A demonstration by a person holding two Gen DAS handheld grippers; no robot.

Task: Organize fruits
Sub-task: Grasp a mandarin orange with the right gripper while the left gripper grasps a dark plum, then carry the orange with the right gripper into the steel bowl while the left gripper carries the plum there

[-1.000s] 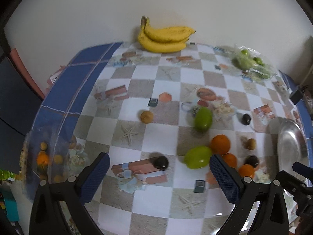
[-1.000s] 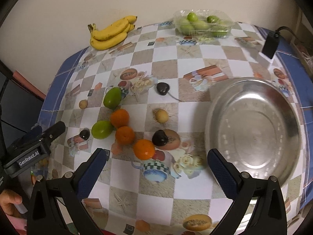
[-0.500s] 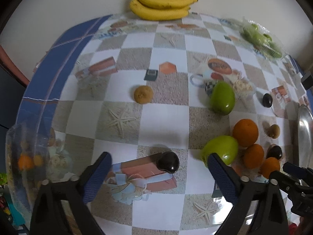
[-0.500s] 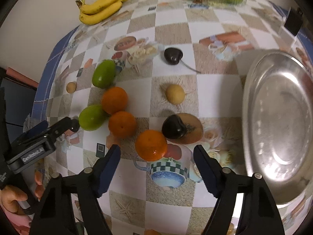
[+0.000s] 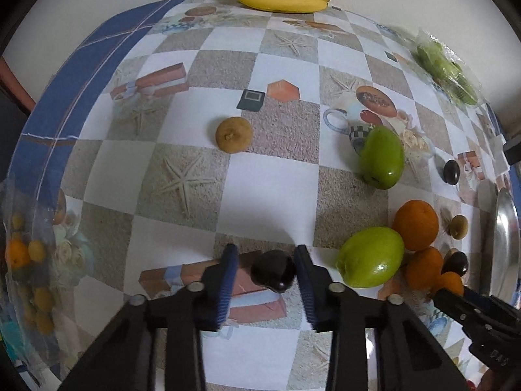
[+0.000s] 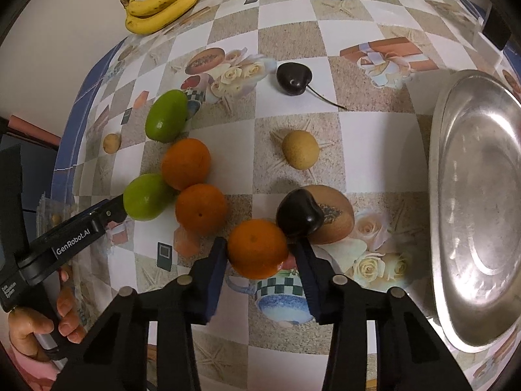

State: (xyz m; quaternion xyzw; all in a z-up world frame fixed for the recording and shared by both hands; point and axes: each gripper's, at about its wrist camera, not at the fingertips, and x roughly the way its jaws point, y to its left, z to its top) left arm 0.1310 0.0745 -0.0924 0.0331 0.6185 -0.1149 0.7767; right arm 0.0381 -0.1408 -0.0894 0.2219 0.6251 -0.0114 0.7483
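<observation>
Bag of small fruit [image 5: 29,270] at the left edge of the left view is blurry, can't tell what's in it. Left gripper [image 5: 264,272] sits low center, fingers nearly pinching a dark cherry [image 5: 273,270] on the tablecloth [image 5: 270,182]. Right gripper [image 6: 259,254], bottom center, fingers around an orange [image 6: 257,248], left one touching; steel plate [image 6: 478,208] is cut off at the right.

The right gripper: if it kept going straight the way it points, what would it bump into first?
Most likely the orange already sitting between the right gripper fingers, with a dark cherry just behind it; depth is uncertain.
</observation>
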